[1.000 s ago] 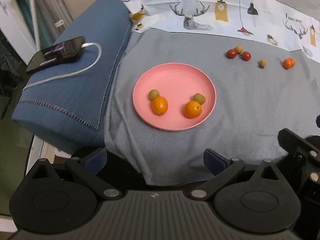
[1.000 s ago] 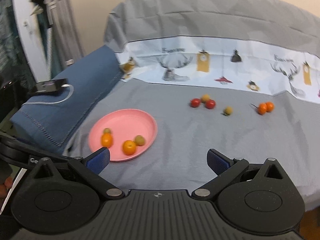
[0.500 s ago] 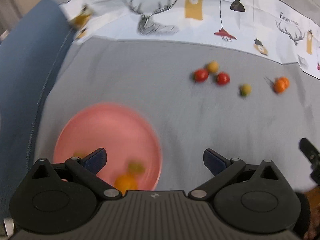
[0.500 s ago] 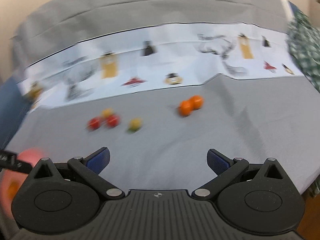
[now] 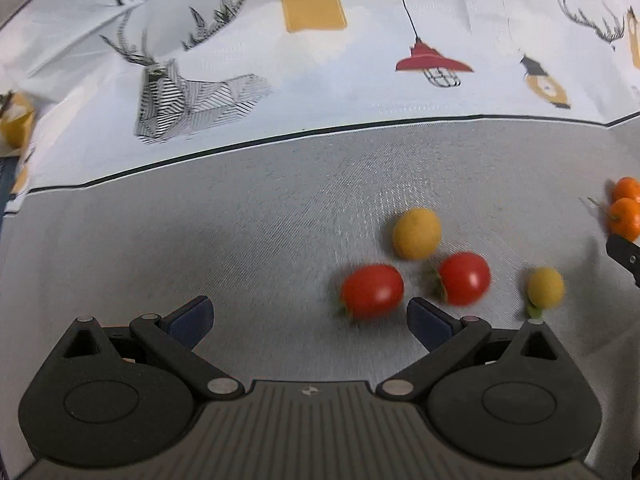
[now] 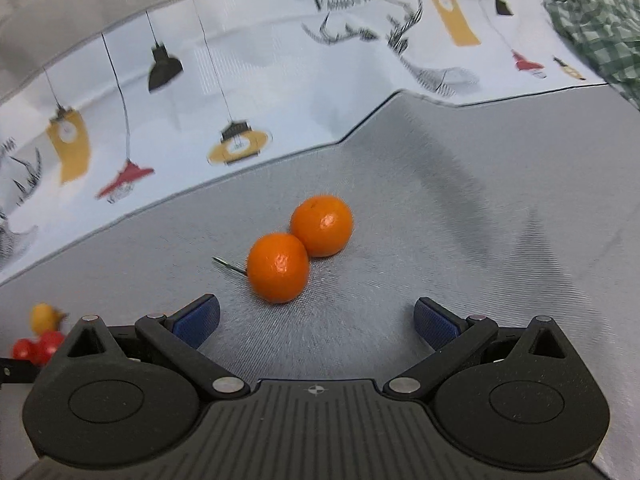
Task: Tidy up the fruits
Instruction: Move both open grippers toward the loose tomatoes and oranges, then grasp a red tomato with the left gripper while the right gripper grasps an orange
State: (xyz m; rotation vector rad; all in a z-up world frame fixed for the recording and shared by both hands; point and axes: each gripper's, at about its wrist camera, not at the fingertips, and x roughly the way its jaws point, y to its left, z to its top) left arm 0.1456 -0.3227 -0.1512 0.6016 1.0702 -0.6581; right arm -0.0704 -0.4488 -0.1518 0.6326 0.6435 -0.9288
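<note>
In the left wrist view two red cherry tomatoes [image 5: 372, 290] [image 5: 464, 278] lie on the grey cloth, with a larger yellow fruit [image 5: 417, 233] behind them and a smaller yellow one [image 5: 545, 287] to the right. My left gripper [image 5: 308, 316] is open, the left tomato just ahead of its right finger. In the right wrist view two touching oranges [image 6: 278, 267] [image 6: 322, 225] lie just ahead of my open right gripper [image 6: 316, 320], between its fingers' lines. The same oranges [image 5: 626, 208] show at the left wrist view's right edge.
A white printed cloth band [image 5: 320, 60] with deer and lamp pictures runs behind the grey cloth [image 6: 460, 208]. A green checked fabric [image 6: 596, 16] lies at the far right. The tomatoes [image 6: 38, 346] and a yellow fruit [image 6: 43, 317] appear at the right wrist view's left edge.
Both grippers have moved forward and right, away from the pink plate. The left now sits close to the tomatoes, the right close to the two oranges. Both stay open.
</note>
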